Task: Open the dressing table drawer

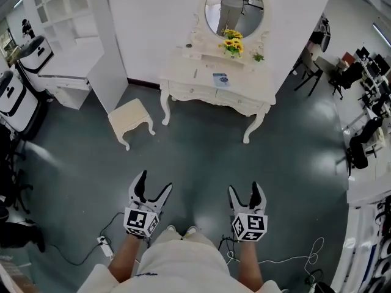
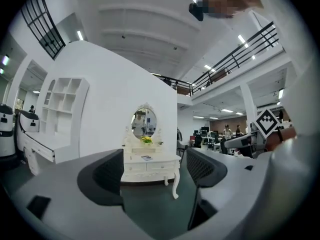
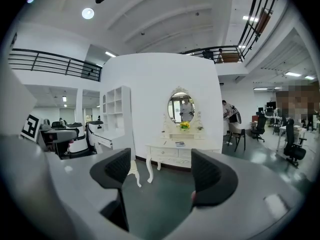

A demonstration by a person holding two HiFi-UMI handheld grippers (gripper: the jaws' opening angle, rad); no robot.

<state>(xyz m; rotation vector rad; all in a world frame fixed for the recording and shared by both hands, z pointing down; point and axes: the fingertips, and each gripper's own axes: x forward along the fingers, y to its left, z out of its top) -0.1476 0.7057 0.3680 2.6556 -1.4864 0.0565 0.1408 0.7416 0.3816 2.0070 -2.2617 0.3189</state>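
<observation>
The white dressing table [image 1: 215,85] stands against the wall, across the floor and well apart from both grippers. Its front drawers [image 1: 238,100] sit shut and flush. Their handles are too small to make out. The left gripper [image 1: 155,182] and right gripper [image 1: 244,188] hold their fingers spread, with nothing between them.

Carved dressing table [image 1: 204,85]: white. Flower bunch [image 1: 232,43]: yellow. Small padded stool [image 1: 130,119]: cream. Smooth floor [image 1: 201,157]: dark grey-green. Left gripper [image 1: 156,180], right gripper [image 1: 244,187]: black jaws, black-and-white marker cubes.
</observation>
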